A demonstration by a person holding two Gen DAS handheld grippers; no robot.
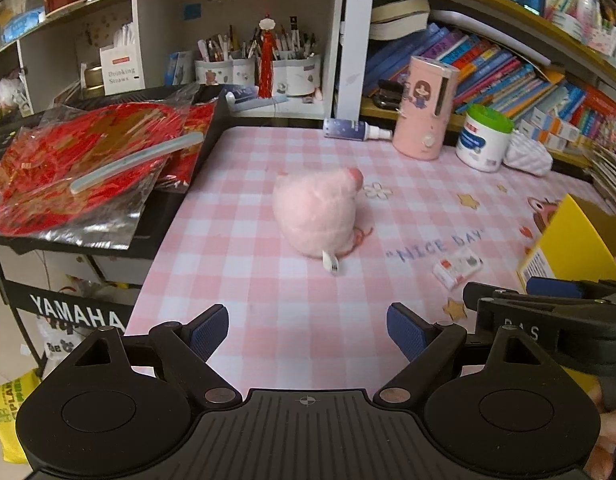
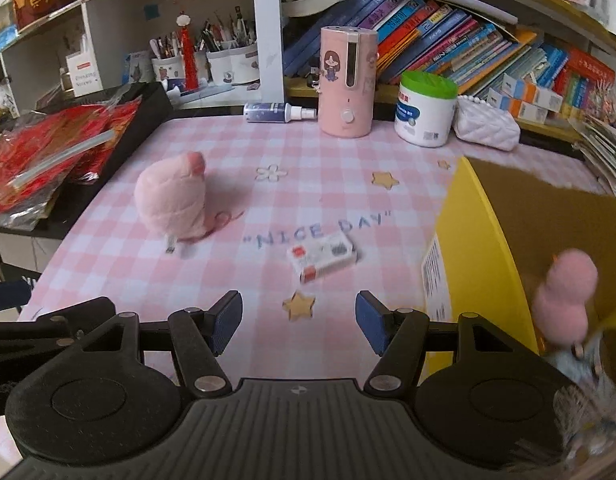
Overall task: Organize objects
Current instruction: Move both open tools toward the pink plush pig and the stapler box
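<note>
Left wrist view: left tool (image 1: 308, 334) spread wide, nothing between the pads, hovering over the near edge of the bench (image 1: 244, 280). Right tool (image 2: 299, 322) also parted, narrower gap, empty.

Progress, judged from the layout: partway. A yellow cardboard box (image 2: 479, 240) sits open at the right side of the bench, and a pink fuzzy toy (image 2: 565, 296) plus something pale blue beside it already seem to be inside; blur there, can't say more.

Still loose on the bench:
- pink plush (image 1: 315, 216), mid-bench, roughly ahead of the left tool, well apart from the box
- small white-and-red packet (image 2: 323, 256), just ahead of the right tool, between the plush and the box

Pink dispenser (image 2: 347, 80), green-lidded tub (image 2: 425, 110) and spray bottle (image 2: 276, 113) stand along the back edge by the shelves; can't tell whether they count as things to sort.

Likely split: left takes the plush, right takes the packet, both go to the box.
</note>
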